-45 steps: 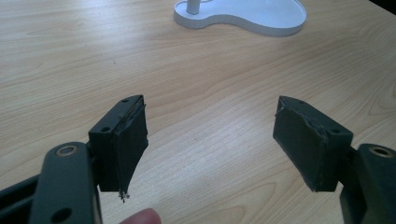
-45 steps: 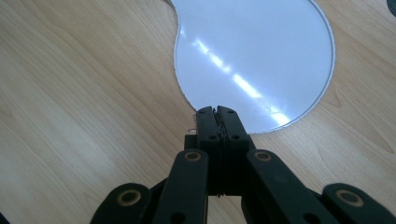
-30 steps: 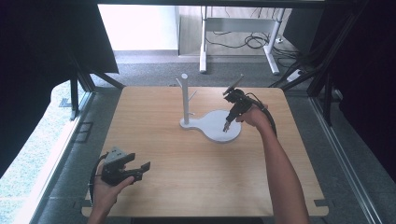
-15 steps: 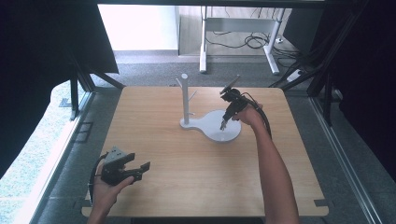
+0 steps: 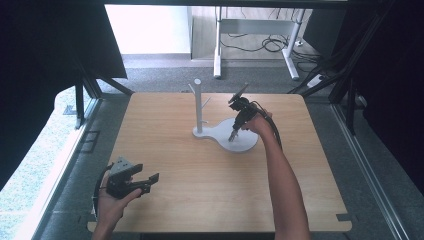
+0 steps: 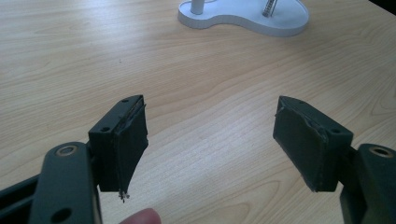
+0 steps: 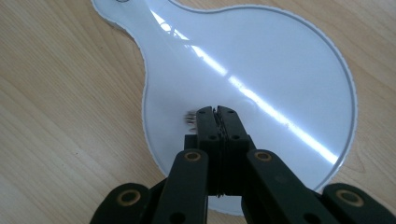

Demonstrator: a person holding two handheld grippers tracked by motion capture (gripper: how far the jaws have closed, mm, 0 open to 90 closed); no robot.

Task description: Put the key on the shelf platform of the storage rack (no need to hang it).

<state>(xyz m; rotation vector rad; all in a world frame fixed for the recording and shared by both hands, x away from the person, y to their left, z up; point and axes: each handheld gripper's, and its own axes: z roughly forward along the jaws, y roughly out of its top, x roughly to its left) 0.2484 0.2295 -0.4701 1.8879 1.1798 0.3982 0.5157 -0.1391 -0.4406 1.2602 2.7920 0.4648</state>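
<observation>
A white stand with a thin branched post [image 5: 198, 107] and a flat pear-shaped base [image 5: 247, 143] stands at the far middle of the wooden table. My right gripper [image 5: 236, 121] points down over the round part of the base [image 7: 289, 70], jaws pressed together [image 7: 216, 111]. A thin metal chain-like piece [image 5: 232, 135] hangs from the tips onto the base; a bit of it [image 7: 189, 116] peeks out beside the jaws, and its lower end [image 6: 270, 7] appears far off in the left gripper view. My left gripper [image 5: 150, 181] rests near the front left, open [image 6: 210, 140], nothing between its pads.
The wooden table [image 5: 200, 175] has bare room between the stand and the left gripper. The person's right forearm [image 5: 285, 185] crosses the right half. Table legs and cables [image 5: 260, 45] lie on the floor beyond the far edge.
My right gripper has moved left and down, closer to the round part of the base, still shut on the chain. The left gripper has stayed put.
</observation>
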